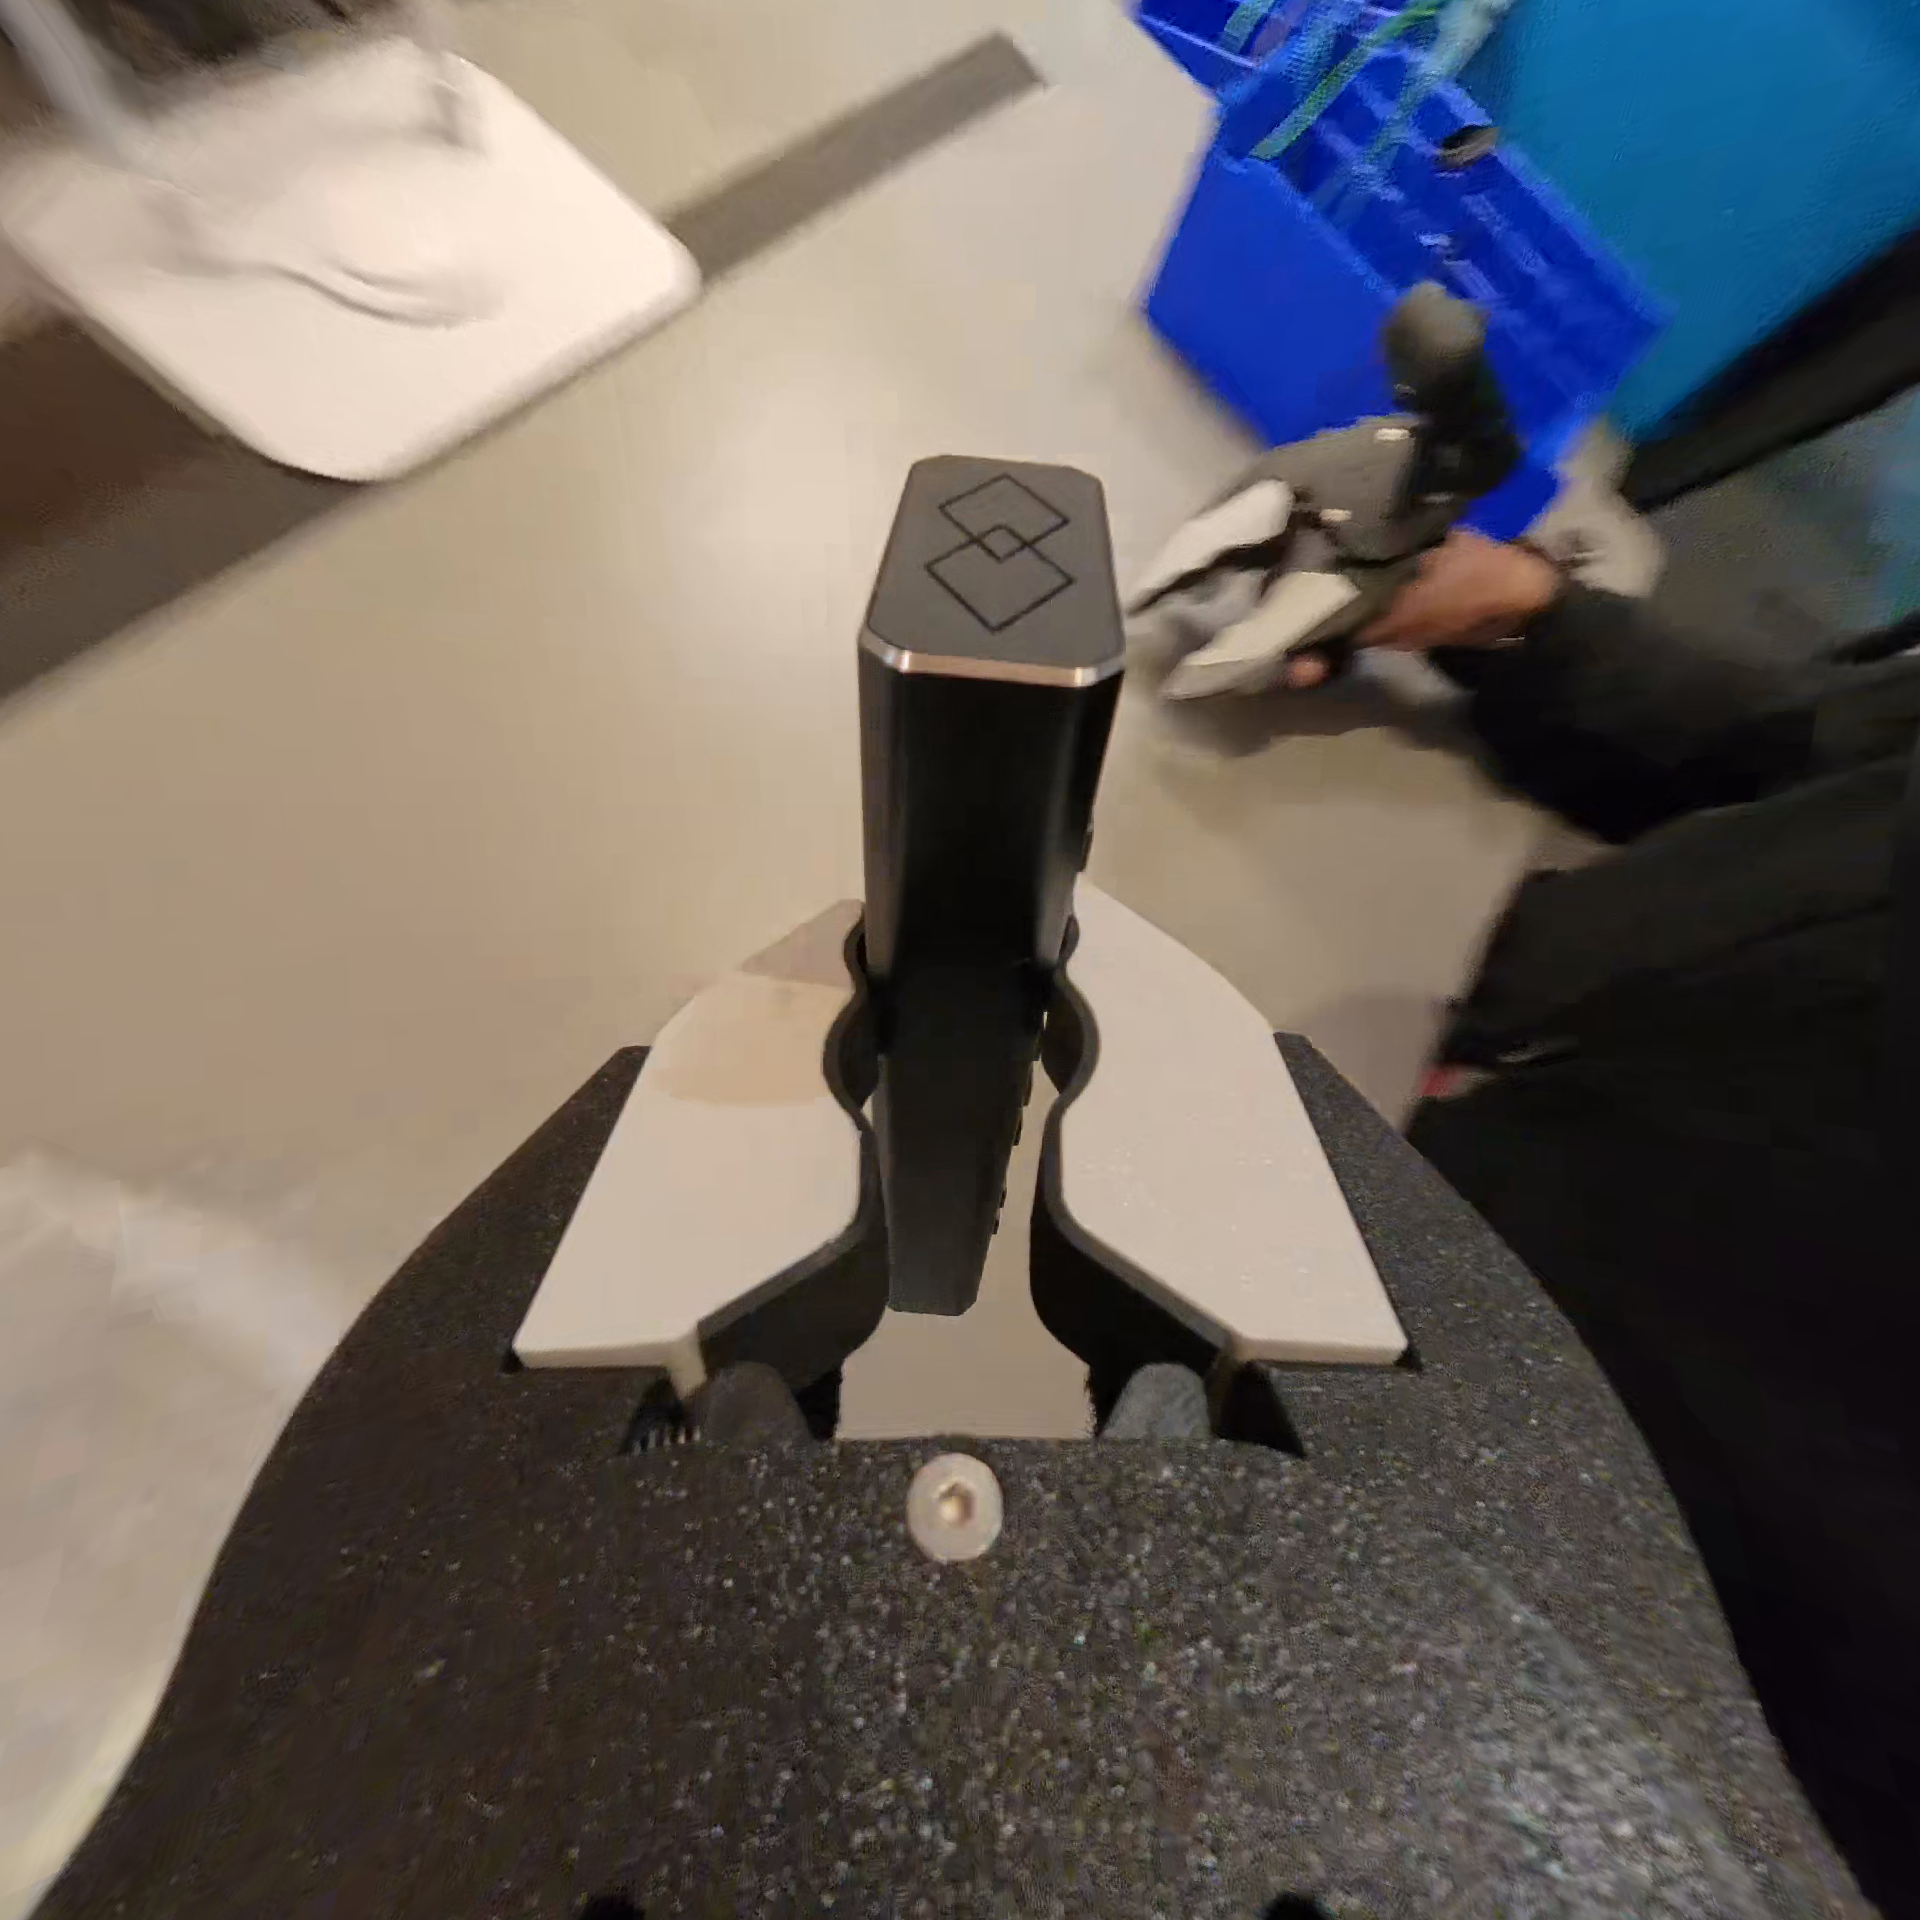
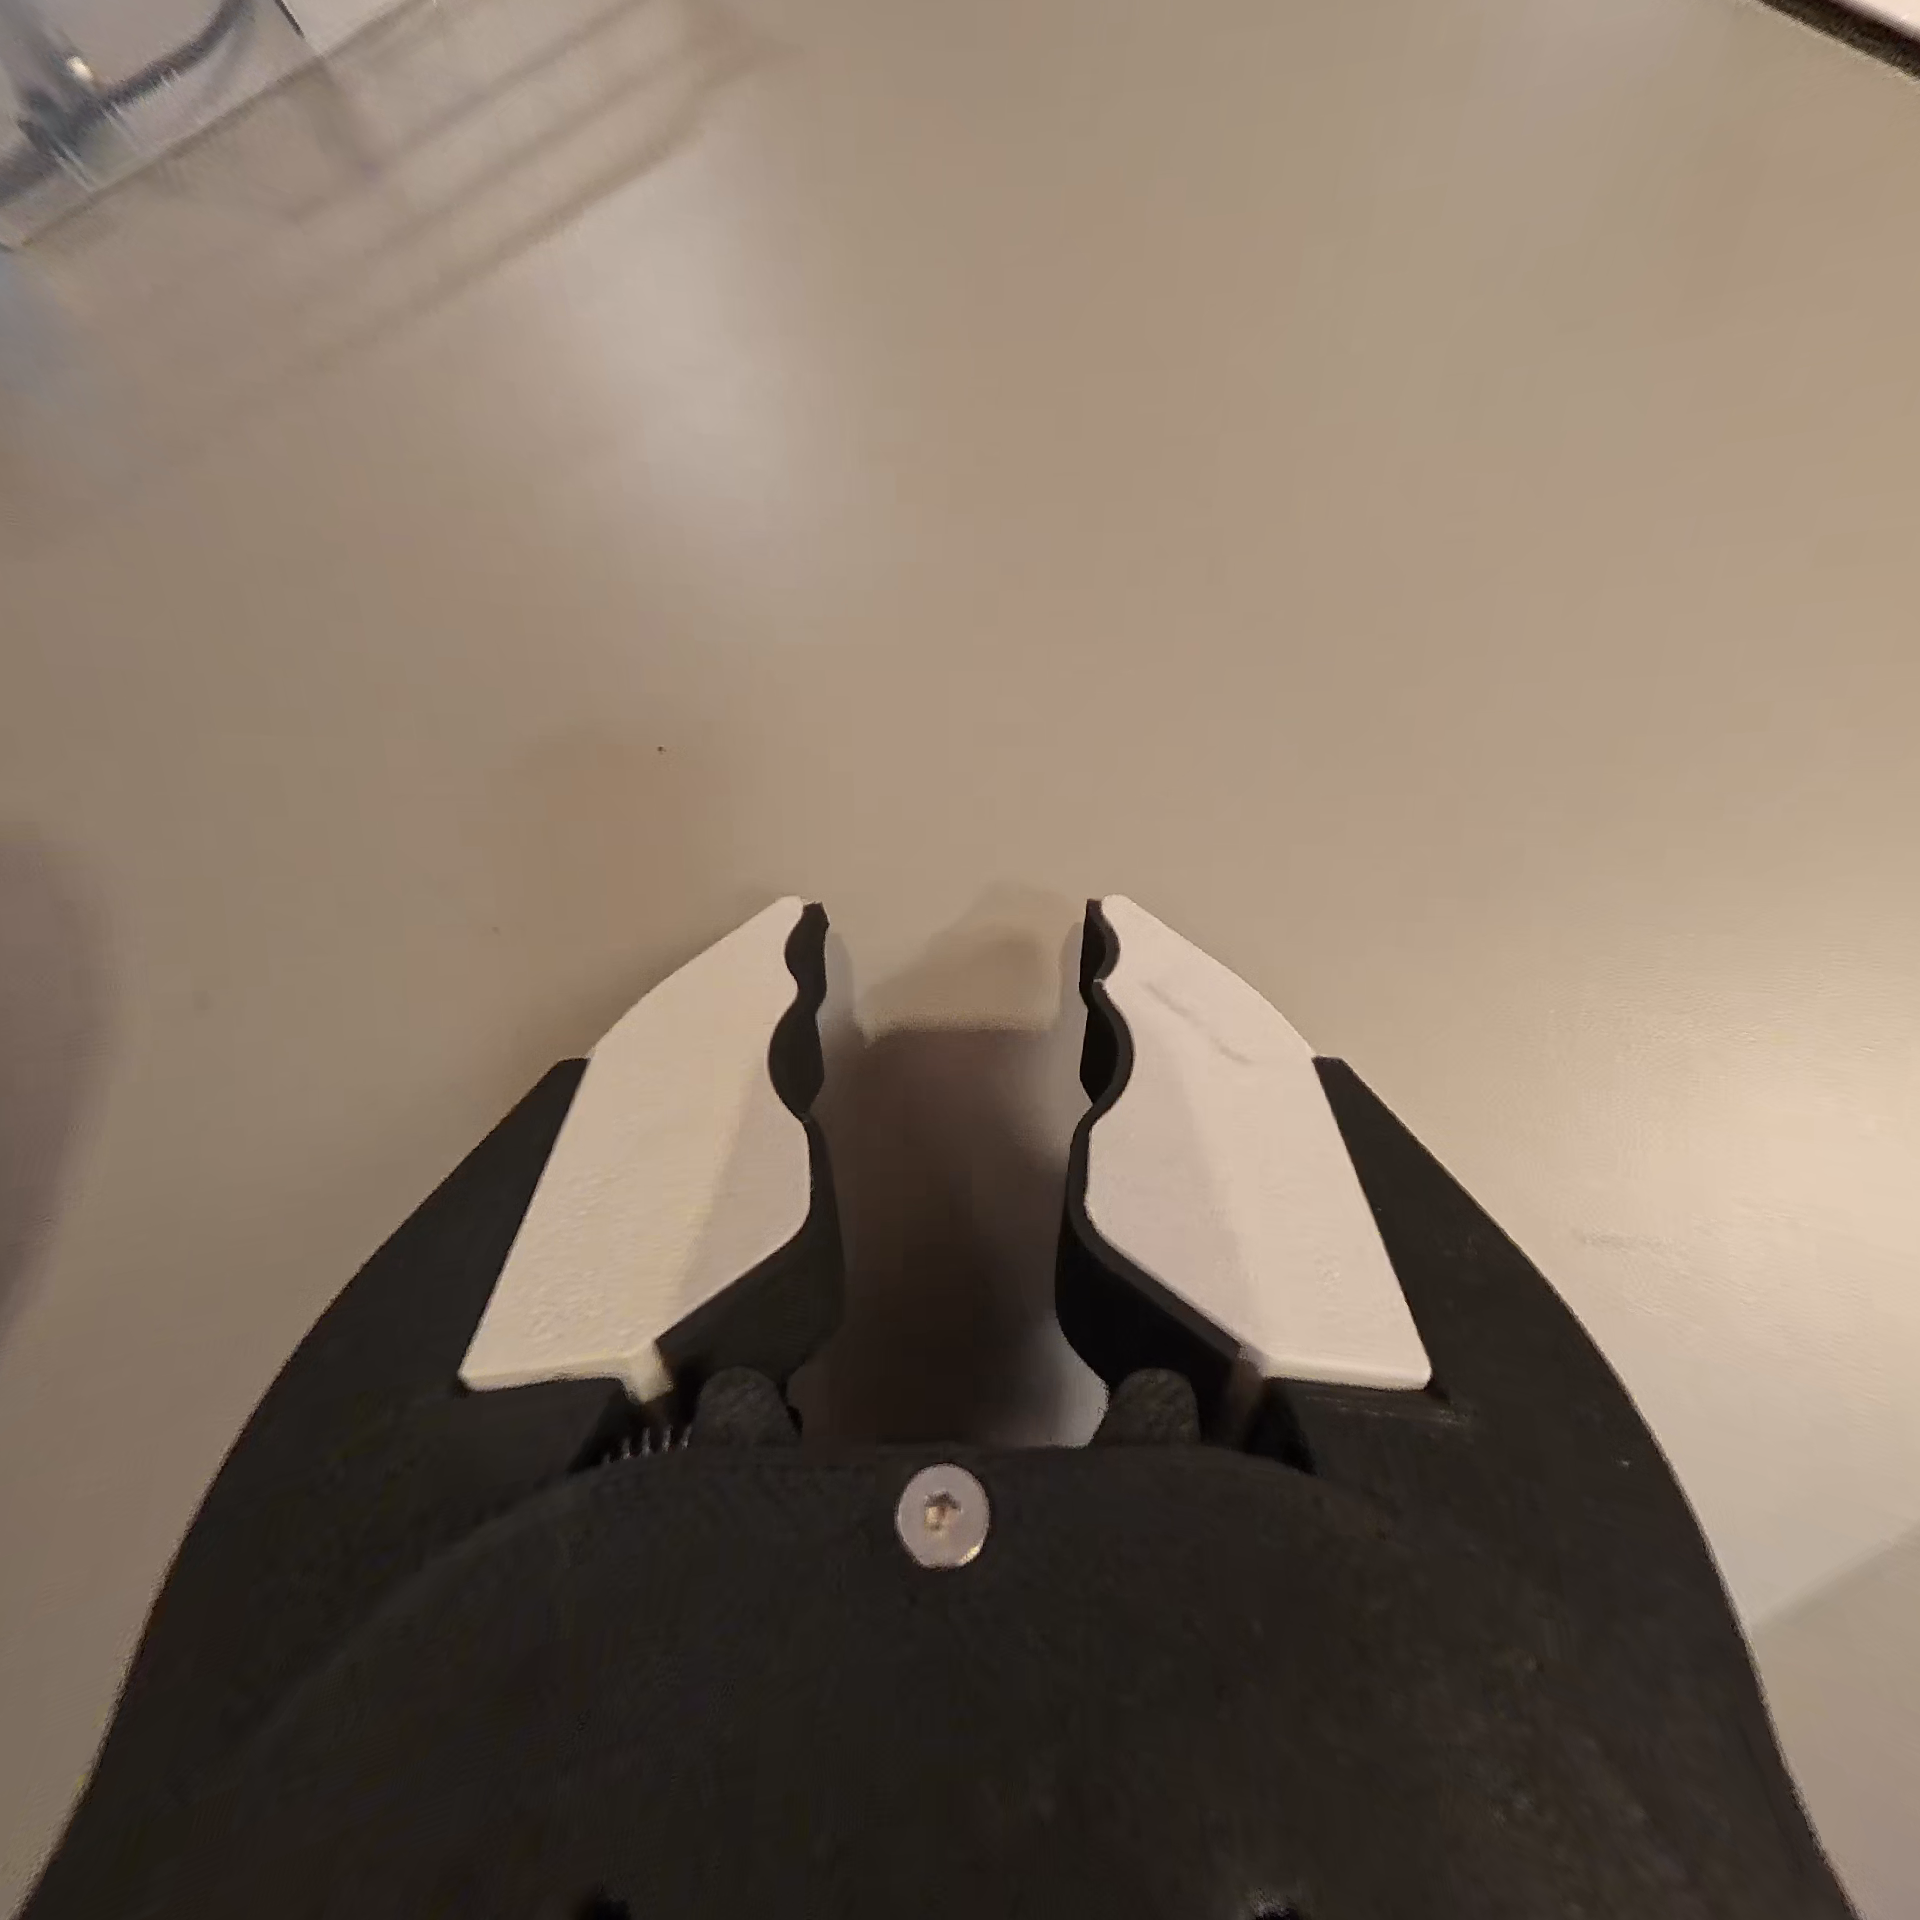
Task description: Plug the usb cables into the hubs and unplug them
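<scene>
Left tool (image 1: 961,940) clenches a black rectangular metal hub (image 1: 987,727) upright above the beige worktop (image 1: 416,779), likely steadying it for plugging. Right tool (image 2: 954,914), released and empty, hovers near bare worktop; no cable visible.

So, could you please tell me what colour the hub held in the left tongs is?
Black, with a thin silver edge; the hub shows best in the left wrist view.

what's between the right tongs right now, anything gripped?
Nothing. In the right wrist view the right tongs stand open over bare beige tabletop, only their shadow in the gap. The black rectangular hub sits in the left tongs.
</scene>
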Demonstrator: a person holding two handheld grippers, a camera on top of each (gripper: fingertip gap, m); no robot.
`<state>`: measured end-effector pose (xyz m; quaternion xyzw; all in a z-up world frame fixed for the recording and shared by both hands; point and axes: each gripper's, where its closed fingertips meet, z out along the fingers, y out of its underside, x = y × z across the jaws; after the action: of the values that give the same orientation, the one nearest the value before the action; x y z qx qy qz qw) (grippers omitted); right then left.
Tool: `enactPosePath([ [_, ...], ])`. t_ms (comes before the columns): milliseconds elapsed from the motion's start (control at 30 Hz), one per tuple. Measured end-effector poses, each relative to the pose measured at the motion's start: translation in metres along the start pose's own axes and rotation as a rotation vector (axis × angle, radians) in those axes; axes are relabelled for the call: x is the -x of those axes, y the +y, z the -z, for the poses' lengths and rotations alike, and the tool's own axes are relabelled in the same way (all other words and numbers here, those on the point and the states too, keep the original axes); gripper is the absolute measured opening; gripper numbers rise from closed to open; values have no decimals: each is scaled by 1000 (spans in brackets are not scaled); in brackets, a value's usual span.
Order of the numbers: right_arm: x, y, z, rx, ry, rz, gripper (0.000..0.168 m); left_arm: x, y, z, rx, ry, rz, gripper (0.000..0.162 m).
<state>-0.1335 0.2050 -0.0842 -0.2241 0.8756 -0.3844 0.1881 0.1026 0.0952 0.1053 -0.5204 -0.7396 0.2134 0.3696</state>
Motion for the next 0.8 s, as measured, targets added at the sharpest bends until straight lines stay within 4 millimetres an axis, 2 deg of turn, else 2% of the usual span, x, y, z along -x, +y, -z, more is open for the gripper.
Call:
enactPosePath([
  [100,-1,-7,5,-54,-17,-14,47,-34,14,-73,91,233,111,28],
  [200,1,-17,9,-117,-42,-10,48,-66,32,-137,185,396,123,28],
  [267,11,-26,13,-178,-119,-46,50,-84,41,-170,230,466,108,28],
  [333,20,-37,18,-242,-207,-98,52,-100,45,-193,259,541,93,28],
  [433,33,-49,25,-319,-330,-156,57,-117,55,-216,316,645,93,29],
  [500,38,-50,26,-327,-380,-167,58,-124,58,-226,332,709,120,28],
  [667,51,-50,30,-324,-541,-256,42,-126,59,-232,333,822,168,28],
  [733,56,-56,34,-348,-621,-321,43,-127,61,-233,337,853,176,28],
  [800,55,-55,29,-322,-627,-370,38,-129,63,-235,351,867,169,28],
])
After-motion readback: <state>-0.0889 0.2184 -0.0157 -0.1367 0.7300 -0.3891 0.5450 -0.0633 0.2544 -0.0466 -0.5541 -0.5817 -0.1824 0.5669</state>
